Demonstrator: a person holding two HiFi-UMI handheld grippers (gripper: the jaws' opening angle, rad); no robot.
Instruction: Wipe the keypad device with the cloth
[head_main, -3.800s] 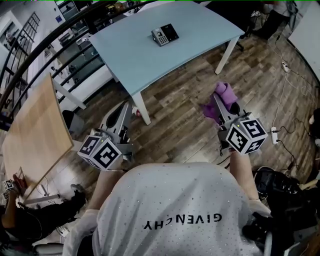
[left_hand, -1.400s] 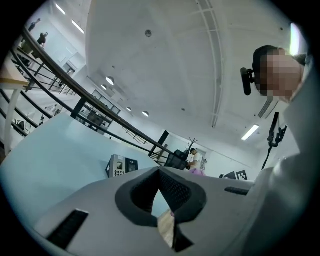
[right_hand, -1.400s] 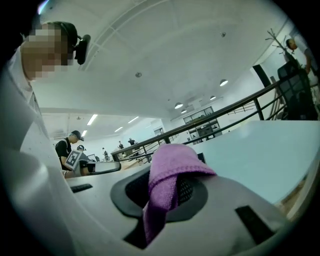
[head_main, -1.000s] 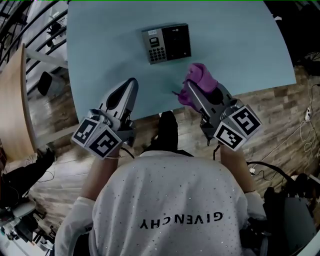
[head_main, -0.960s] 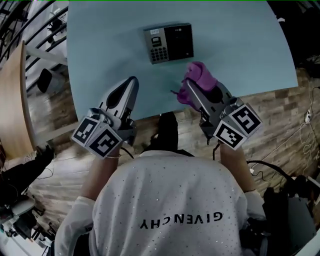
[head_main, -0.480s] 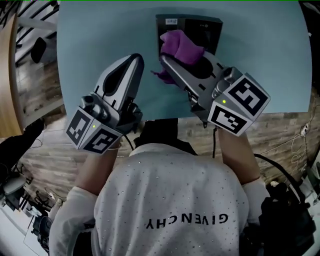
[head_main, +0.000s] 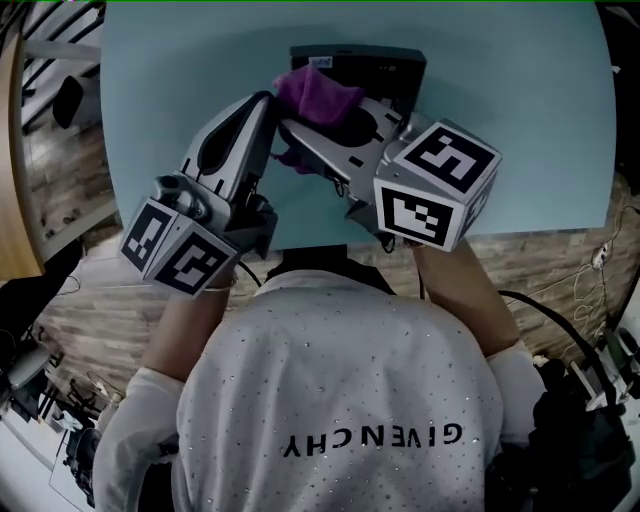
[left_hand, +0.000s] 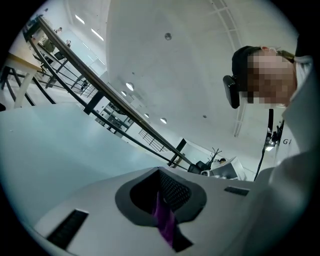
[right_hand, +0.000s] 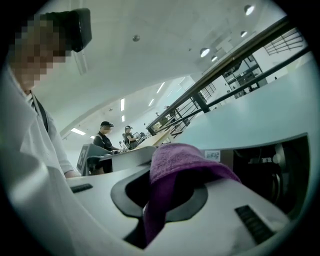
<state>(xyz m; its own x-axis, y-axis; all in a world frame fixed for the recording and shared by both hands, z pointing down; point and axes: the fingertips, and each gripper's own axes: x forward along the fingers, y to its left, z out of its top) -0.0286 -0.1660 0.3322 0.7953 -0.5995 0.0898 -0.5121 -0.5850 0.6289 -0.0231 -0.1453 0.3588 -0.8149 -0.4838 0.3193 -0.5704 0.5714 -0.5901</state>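
Note:
The dark keypad device (head_main: 385, 68) lies on the pale blue table (head_main: 520, 120) toward its far side. Its left part is hidden under the purple cloth (head_main: 315, 92). My right gripper (head_main: 298, 118) is shut on that cloth and holds it against the device. In the right gripper view the cloth (right_hand: 182, 162) bulges over the jaws, with the device (right_hand: 260, 160) just behind. My left gripper (head_main: 262, 100) is shut, its tip right beside the cloth on the left. In the left gripper view a sliver of purple (left_hand: 165, 225) shows in the slit between the jaws.
Wood floor (head_main: 560, 260) shows in front of the table's near edge, with cables (head_main: 560, 330) at the right. A wooden tabletop (head_main: 8, 150) lies at the far left. Two people (right_hand: 104, 137) stand far off, and a black railing (left_hand: 100, 95) runs beyond the table.
Both grippers have moved forward over the table. The cloth has slid left across the device, and the left gripper's tip has come up beside it.

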